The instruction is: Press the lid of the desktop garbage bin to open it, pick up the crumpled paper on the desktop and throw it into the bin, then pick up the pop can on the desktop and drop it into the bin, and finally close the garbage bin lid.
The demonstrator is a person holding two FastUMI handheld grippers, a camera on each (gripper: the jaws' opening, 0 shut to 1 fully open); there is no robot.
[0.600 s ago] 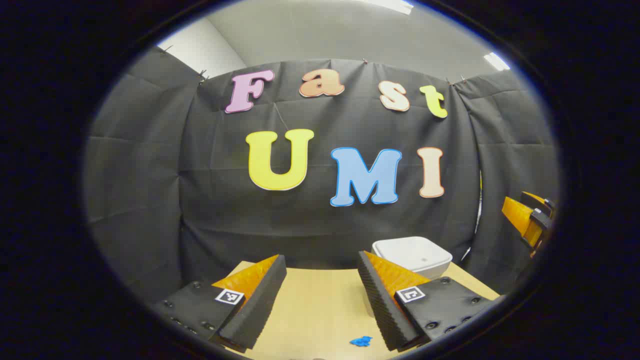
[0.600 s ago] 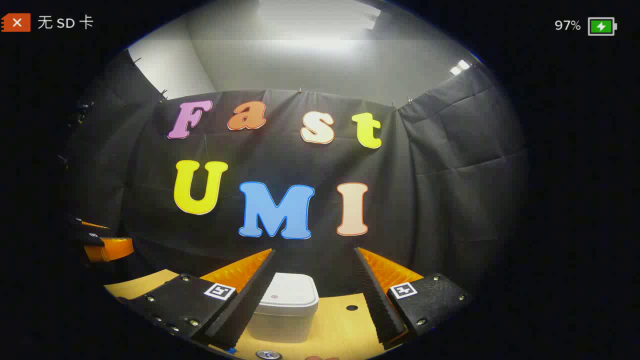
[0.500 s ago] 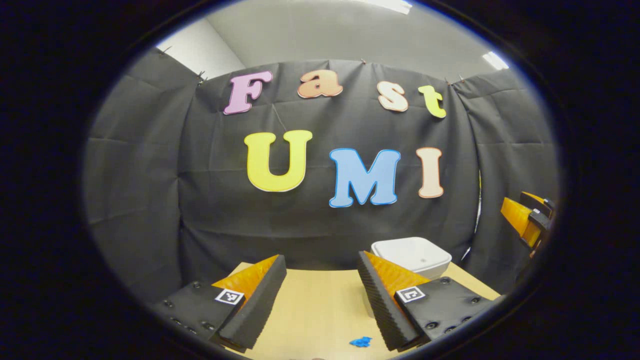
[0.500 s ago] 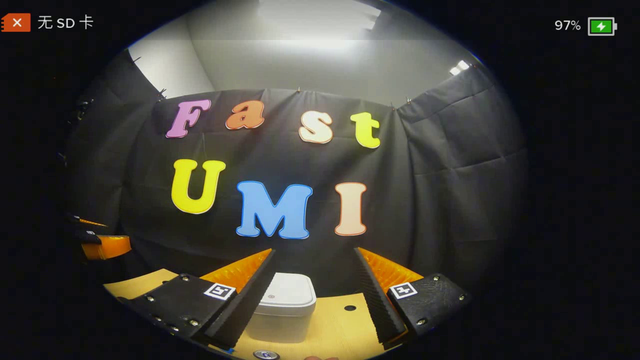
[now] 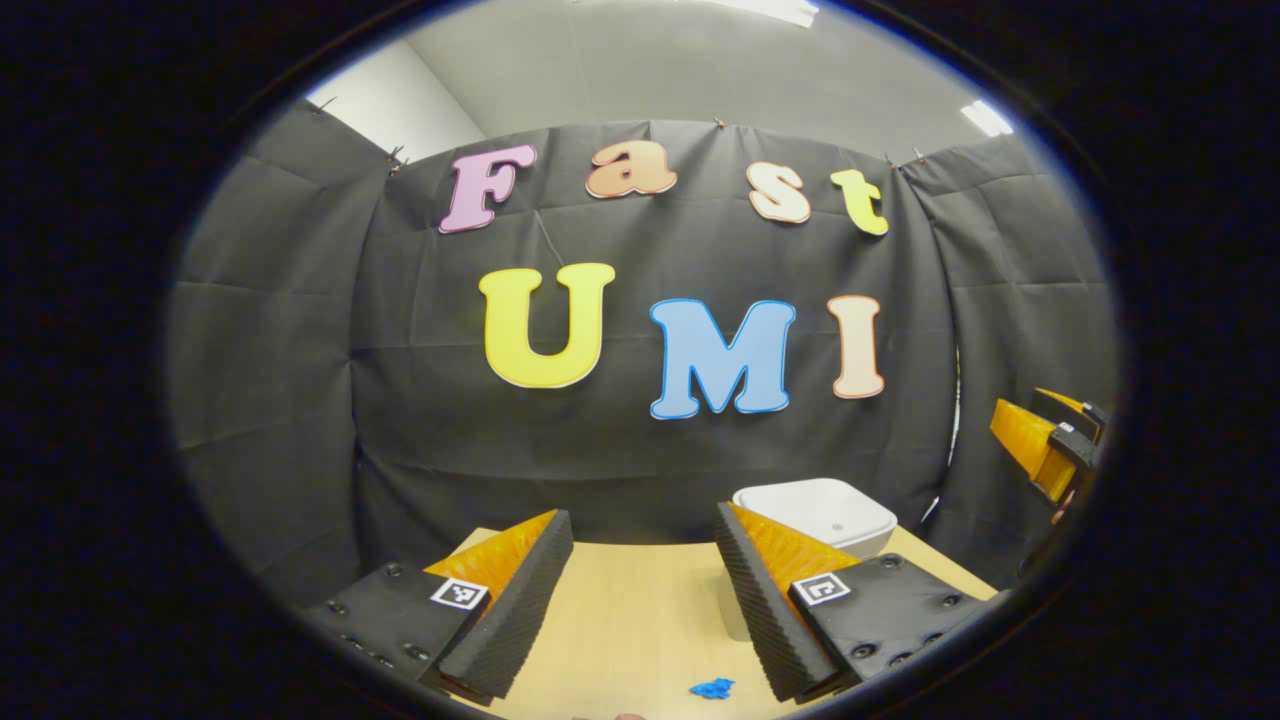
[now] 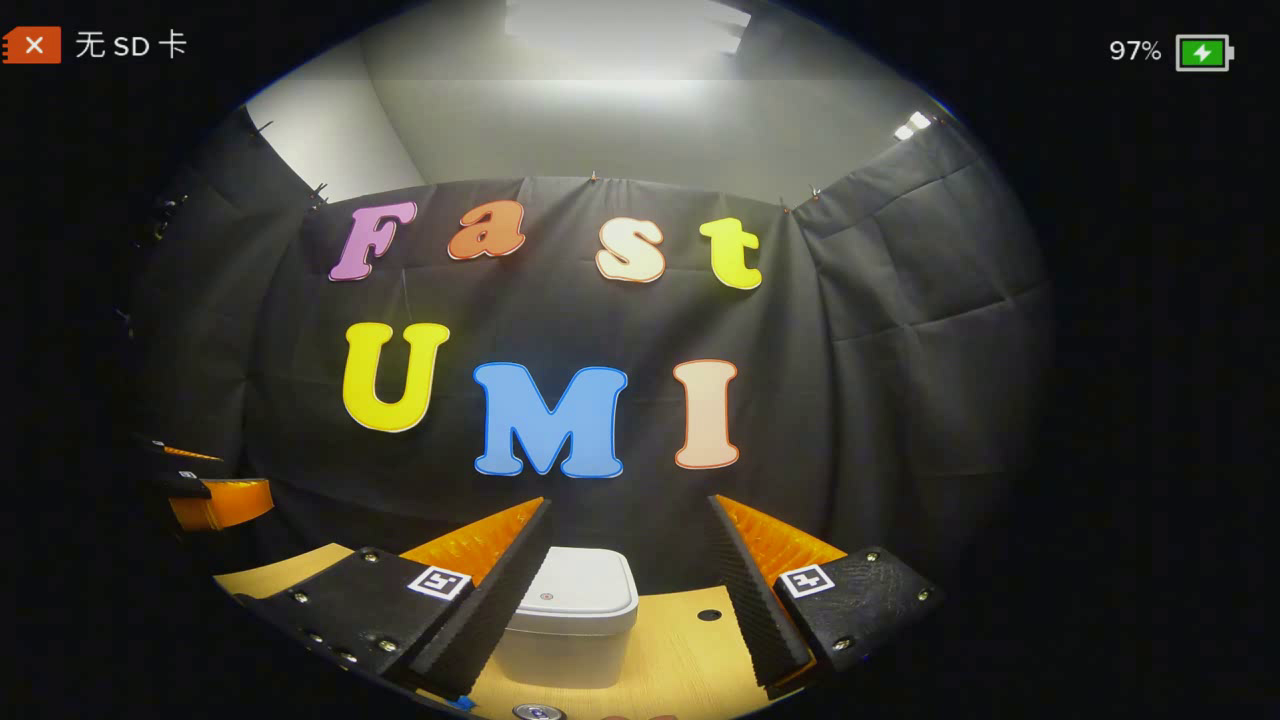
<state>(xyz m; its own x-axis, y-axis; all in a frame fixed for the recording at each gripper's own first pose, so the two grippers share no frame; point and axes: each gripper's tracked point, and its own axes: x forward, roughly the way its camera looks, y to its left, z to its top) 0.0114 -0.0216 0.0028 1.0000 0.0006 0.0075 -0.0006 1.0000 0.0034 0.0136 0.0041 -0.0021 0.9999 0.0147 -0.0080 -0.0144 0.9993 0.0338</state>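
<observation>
Evidently unlabelled bin [image 6: 570, 610], lid down, claws agape

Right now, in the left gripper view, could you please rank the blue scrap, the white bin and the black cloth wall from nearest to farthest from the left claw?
1. Blue scrap: on the table, just ahead of the open left claw.
2. White bin: farther back, to the right.
3. Black cloth wall: behind the table.

No legible text on bin [image 6: 572, 600] or jaws
</observation>
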